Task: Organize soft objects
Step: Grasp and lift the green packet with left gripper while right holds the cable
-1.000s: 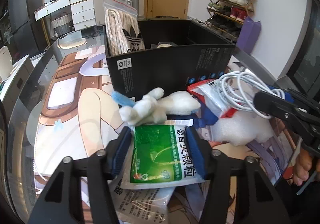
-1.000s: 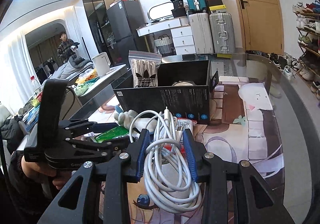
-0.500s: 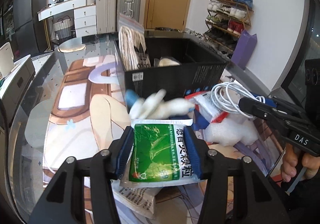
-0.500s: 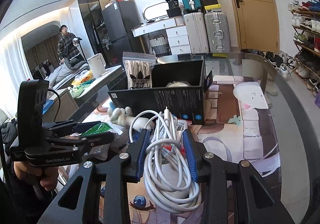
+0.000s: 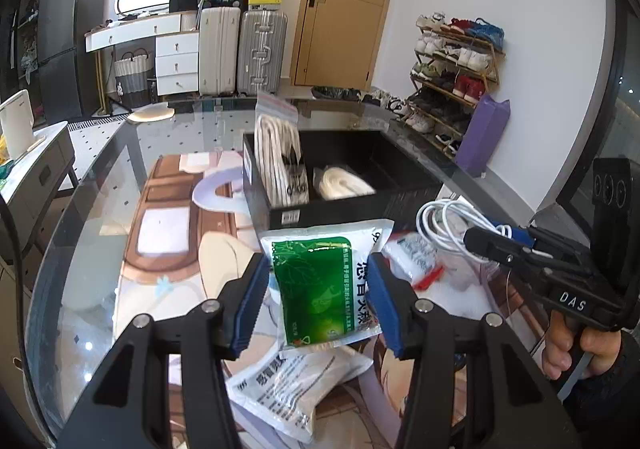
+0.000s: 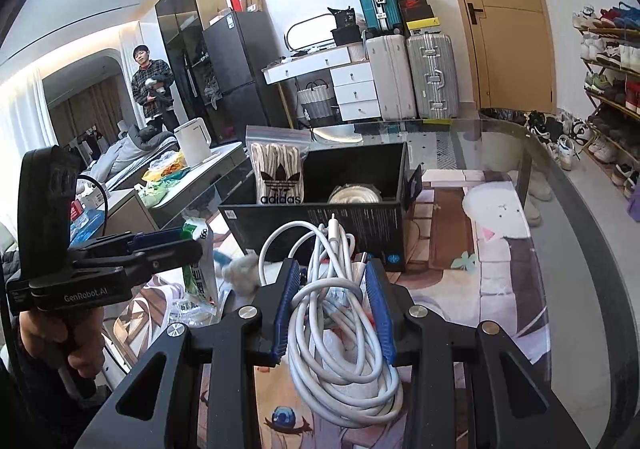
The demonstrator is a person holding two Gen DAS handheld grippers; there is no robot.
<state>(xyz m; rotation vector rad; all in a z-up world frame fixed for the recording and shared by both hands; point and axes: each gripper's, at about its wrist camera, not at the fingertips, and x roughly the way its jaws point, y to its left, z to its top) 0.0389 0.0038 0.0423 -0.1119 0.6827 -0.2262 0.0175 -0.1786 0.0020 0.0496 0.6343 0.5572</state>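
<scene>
Lifting clear of the table since a second ago, left gripper (image 5: 318,285) clamps the green medicine sachet (image 5: 320,285) short of the black box (image 5: 344,205); right gripper (image 6: 332,309) pinches the white cable coil (image 6: 336,313), both apparently box-bound.

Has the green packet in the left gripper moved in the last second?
Yes. The left gripper has lifted the green packet; against the black box, the view now looks down into it instead of facing its front wall.

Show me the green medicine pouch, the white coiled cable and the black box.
green medicine pouch (image 5: 316,289), left wrist view, green front panel
white coiled cable (image 6: 340,333), right wrist view, middle loops
black box (image 6: 320,221), right wrist view, near wall
</scene>
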